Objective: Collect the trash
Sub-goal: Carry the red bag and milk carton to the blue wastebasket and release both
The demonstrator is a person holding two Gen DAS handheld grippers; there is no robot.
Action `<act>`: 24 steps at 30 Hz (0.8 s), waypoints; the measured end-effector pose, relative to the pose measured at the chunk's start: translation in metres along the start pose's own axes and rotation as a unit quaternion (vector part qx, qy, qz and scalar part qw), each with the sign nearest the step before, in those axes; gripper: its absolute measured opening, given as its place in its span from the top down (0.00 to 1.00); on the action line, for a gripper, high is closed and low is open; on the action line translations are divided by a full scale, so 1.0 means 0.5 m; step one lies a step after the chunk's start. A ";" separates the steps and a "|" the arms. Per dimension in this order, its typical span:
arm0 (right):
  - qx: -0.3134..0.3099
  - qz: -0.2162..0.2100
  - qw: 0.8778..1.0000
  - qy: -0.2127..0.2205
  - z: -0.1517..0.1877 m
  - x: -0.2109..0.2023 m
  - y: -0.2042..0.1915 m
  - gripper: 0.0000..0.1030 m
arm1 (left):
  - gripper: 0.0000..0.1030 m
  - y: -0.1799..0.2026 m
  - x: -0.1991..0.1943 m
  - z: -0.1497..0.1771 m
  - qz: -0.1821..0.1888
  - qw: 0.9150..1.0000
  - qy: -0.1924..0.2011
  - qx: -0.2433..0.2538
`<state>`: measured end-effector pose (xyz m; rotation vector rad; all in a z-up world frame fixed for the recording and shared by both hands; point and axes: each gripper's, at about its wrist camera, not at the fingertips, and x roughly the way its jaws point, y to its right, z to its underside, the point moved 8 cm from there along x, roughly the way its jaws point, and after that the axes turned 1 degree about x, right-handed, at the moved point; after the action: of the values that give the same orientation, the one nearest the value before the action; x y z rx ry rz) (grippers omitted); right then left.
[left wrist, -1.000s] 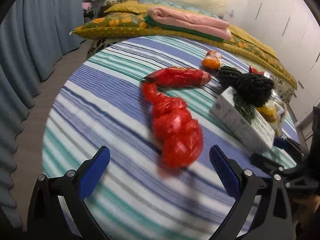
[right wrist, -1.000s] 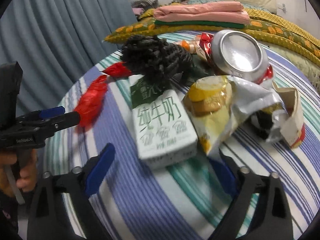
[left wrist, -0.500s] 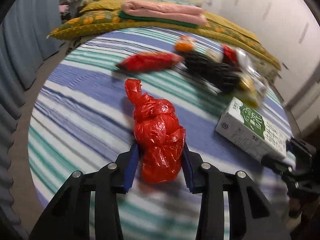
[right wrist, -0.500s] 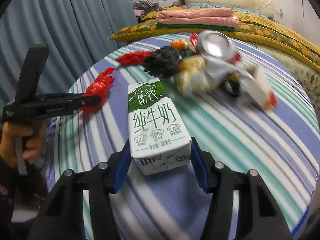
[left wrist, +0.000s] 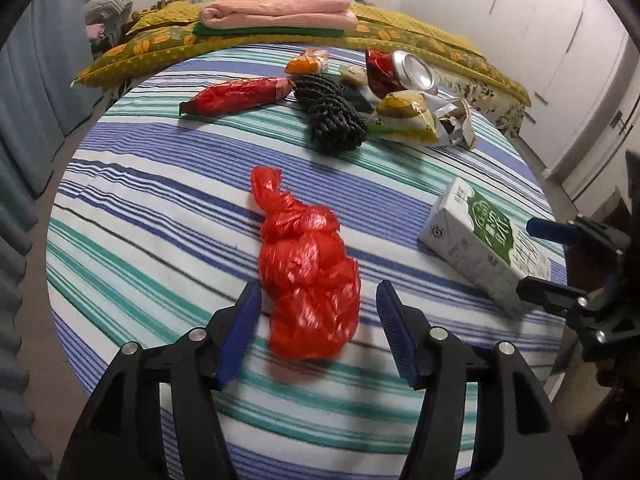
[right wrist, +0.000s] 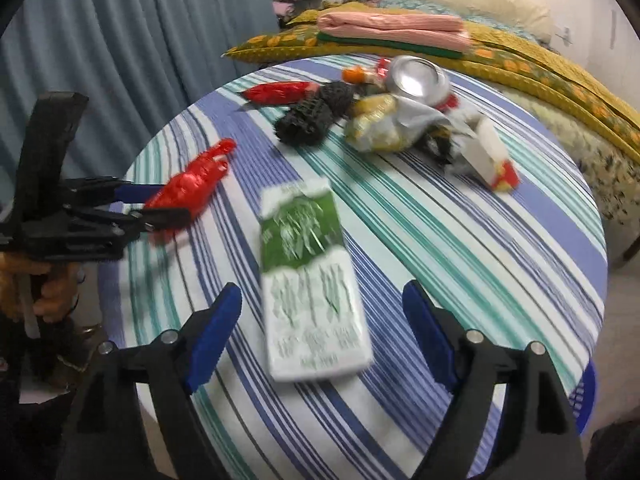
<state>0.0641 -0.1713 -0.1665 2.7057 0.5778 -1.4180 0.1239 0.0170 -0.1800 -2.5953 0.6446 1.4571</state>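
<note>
A knotted red plastic bag (left wrist: pixel 308 268) lies on the striped round table (left wrist: pixel 132 208) between the open fingers of my left gripper (left wrist: pixel 318 326), which do not touch it. A green and white milk carton (right wrist: pixel 312 280) lies flat between the open fingers of my right gripper (right wrist: pixel 322 334), blurred. The carton (left wrist: pixel 476 240) and the right gripper (left wrist: pixel 560 260) show at the right of the left wrist view. The left gripper (right wrist: pixel 156 204) and red bag (right wrist: pixel 192 184) show at the left of the right wrist view.
At the table's far side lie a red snack wrapper (left wrist: pixel 240 96), a black netted bundle (left wrist: pixel 332 116), a crushed can (left wrist: pixel 404 72), a yellow chip bag (left wrist: pixel 408 116) and an orange packet (left wrist: pixel 308 62). A bed with folded pink cloth (left wrist: pixel 280 16) stands behind. Curtains (right wrist: pixel 120 40) hang left.
Both grippers were shut on their items half a second ago, left on the red bag, right on the carton. Both have since opened, and the items lie on the table nearer the front edge.
</note>
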 end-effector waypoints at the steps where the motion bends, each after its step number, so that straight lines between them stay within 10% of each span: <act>1: -0.006 -0.003 1.000 -0.006 -0.009 0.005 -0.006 0.22 | 0.42 -0.002 0.005 -0.003 -0.007 1.000 -0.003 -0.004; 5: -0.037 0.012 0.998 -0.049 -0.035 0.047 -0.020 0.23 | 0.42 -0.018 0.024 -0.005 -0.043 0.999 -0.014 -0.003; 8: -0.049 0.015 0.996 -0.072 -0.039 0.065 -0.022 0.51 | 0.59 -0.020 0.021 -0.008 -0.049 0.999 -0.011 0.004; 14: -0.010 -0.018 0.999 -0.026 -0.051 -0.001 0.001 0.52 | 0.64 0.015 -0.009 -0.027 -0.018 1.000 0.015 0.001; 24: 0.137 0.045 0.987 0.066 -0.001 -0.190 0.306 0.52 | 0.63 0.340 -0.027 -0.108 0.106 0.991 0.041 0.077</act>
<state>0.0674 -0.3429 -0.1116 3.0122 0.2780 -1.3975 0.0916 -0.1482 -0.1191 -2.5417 1.0284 1.2981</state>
